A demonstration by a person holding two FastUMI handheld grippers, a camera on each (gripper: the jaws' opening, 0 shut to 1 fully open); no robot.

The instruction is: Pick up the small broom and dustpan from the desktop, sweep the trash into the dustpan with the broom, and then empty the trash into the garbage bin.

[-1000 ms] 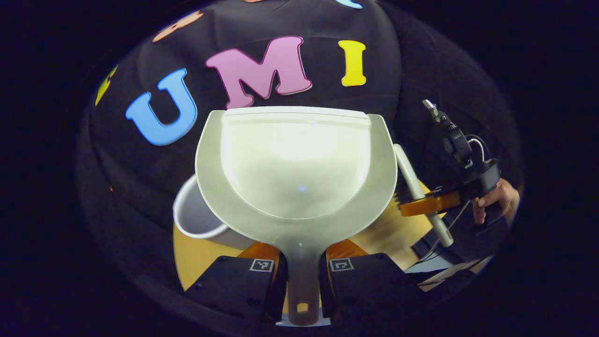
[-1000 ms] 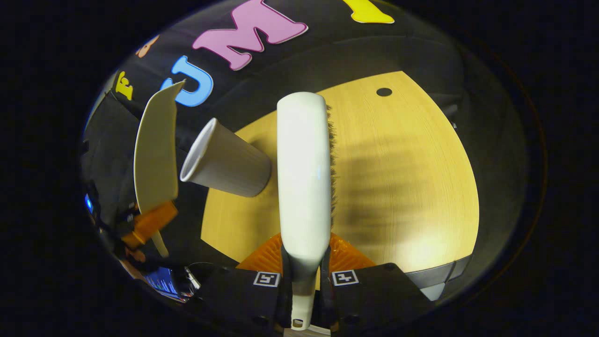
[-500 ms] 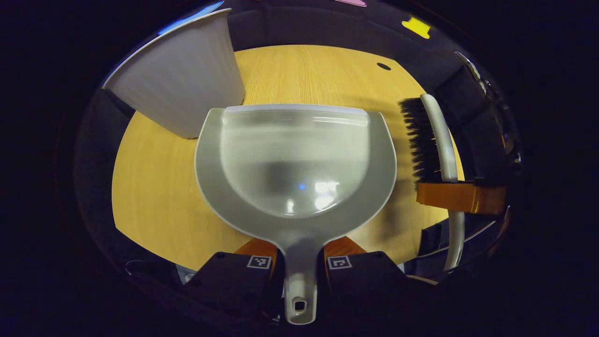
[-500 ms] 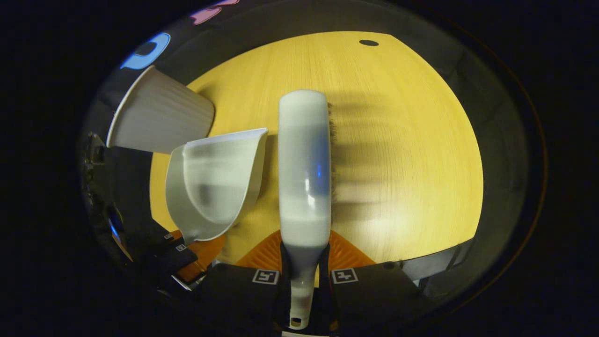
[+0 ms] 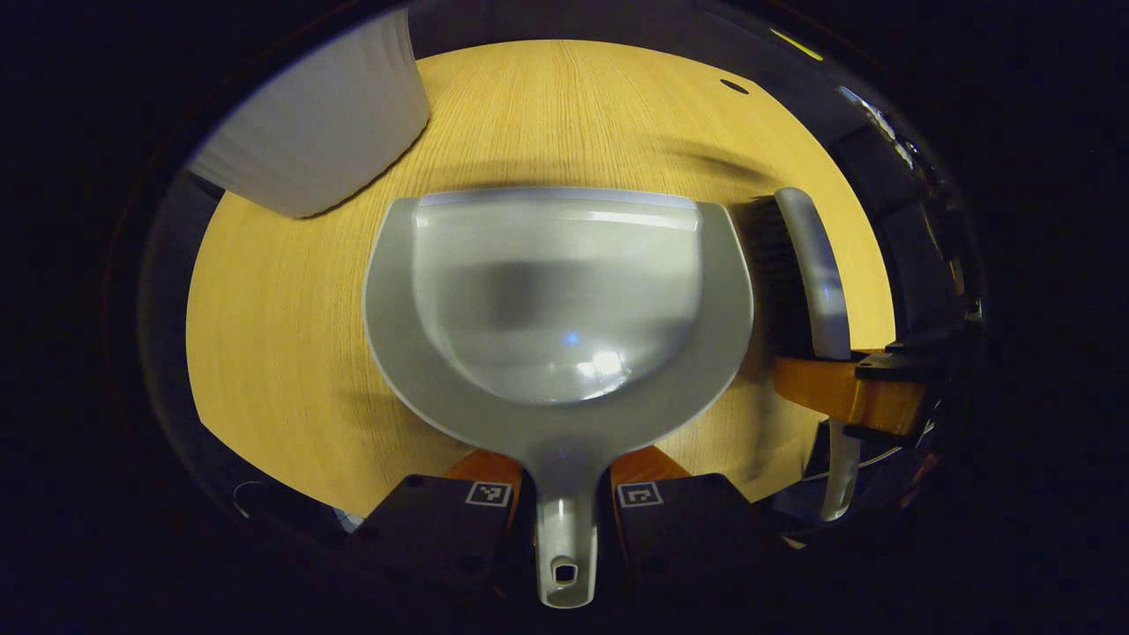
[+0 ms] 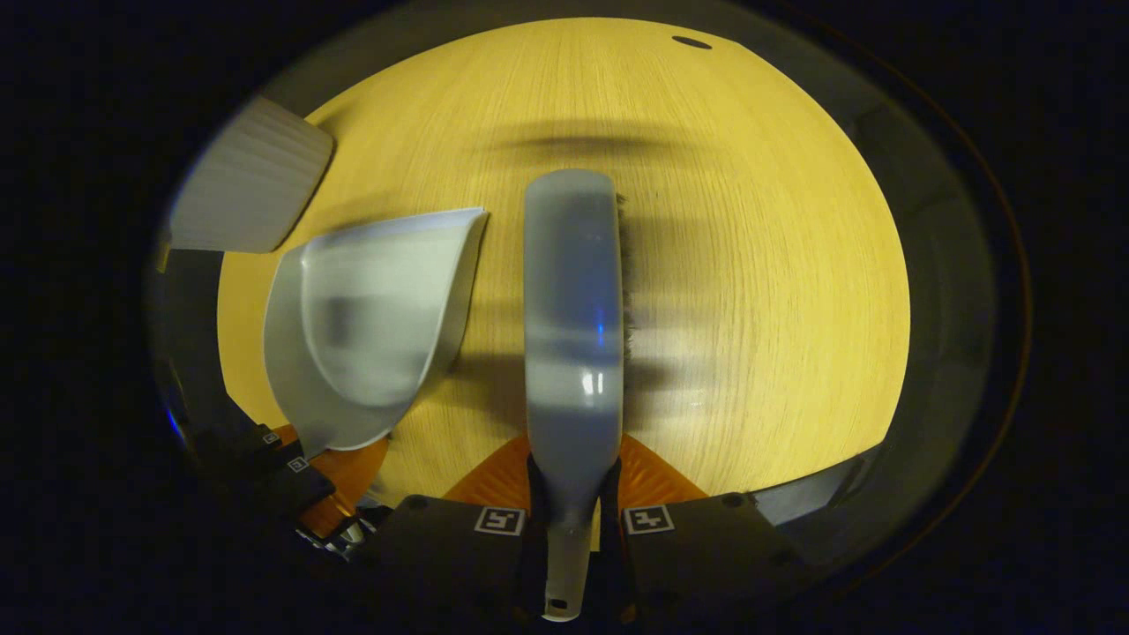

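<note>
Since half a second ago both views tilt further down: the wood tabletop (image 5: pixel 291 353) takes more of each view, and the white garbage bin (image 5: pixel 317 132) has slid toward the upper left in both views, now cut by the edge of each. Its rim is out of view. A second ago the dustpan was raised against the booth wall above the bin; now it hangs low over the tabletop, pan empty.

Left tongs (image 5: pixel 564 498) clenched on the handle of the dustpan (image 5: pixel 556 300), front lip pointing far. In the right gripper view the left tongs (image 6: pixel 309 476) show at lower left under the dustpan (image 6: pixel 370 326).

Right tongs (image 6: pixel 573 520) clenched on the handle of the small broom (image 6: pixel 571 309), bristles along its right side, head pointing far. In the left gripper view the broom (image 5: pixel 811 273) sits just right of the dustpan, closer than before; contact can't be told. The right tongs (image 5: pixel 851 392) grip it lower down.

Open room: bare tabletop far of both tools and wide to the right of the broom. A small dark hole (image 6: pixel 691 41) sits near the far edge. Near tabletop edge runs just behind both tongs; the bin is close to the left edge.
</note>
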